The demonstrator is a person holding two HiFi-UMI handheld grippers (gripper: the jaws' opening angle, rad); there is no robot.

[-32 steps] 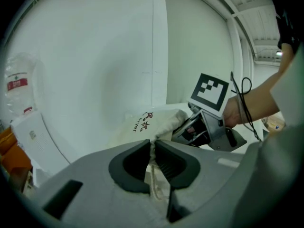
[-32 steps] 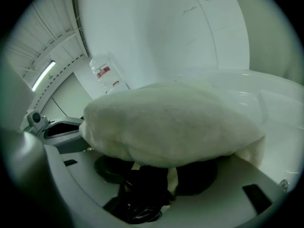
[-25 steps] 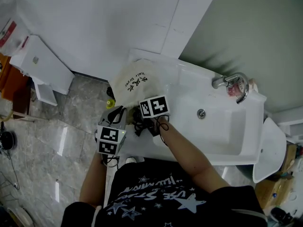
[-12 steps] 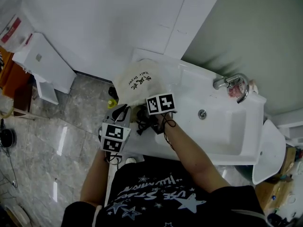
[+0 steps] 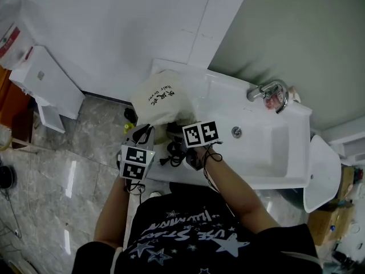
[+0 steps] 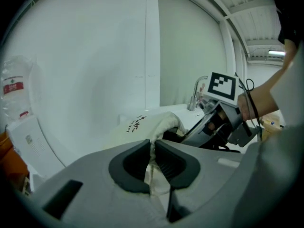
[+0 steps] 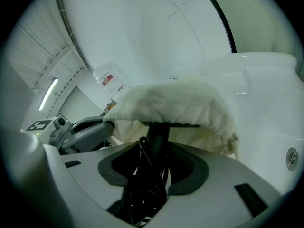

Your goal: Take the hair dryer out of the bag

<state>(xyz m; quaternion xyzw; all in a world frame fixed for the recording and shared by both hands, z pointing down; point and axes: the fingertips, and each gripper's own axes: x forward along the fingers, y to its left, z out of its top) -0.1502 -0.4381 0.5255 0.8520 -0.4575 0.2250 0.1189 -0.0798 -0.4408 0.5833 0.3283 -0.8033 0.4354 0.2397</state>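
Over on the left, the left claw (image 6: 152, 148) is pressed together on a fold of the cream cloth bag (image 6: 142, 126), pinching the near edge of its mouth and pinning it to the counter (image 5: 219, 90) by the basin. Just ahead of that claw the bag's opening gapes, and there's something dark inside. That's the hair dryer (image 7: 158, 133)!

Moving right, the right claw (image 7: 156, 163) has just been closing its jaws, and they're now gripping the dryer's black handle, with the black cord (image 7: 142, 184) bunched in between them too.

So where do we stand? The grab looks made, but the job isn't done. Only the handle and cord are out, and the dryer's body sits directly beyond the right claw, under the bag's puckered rim. What's left, I'd say, is the pull itself, drawing it clear while the left claw holds the cloth back.
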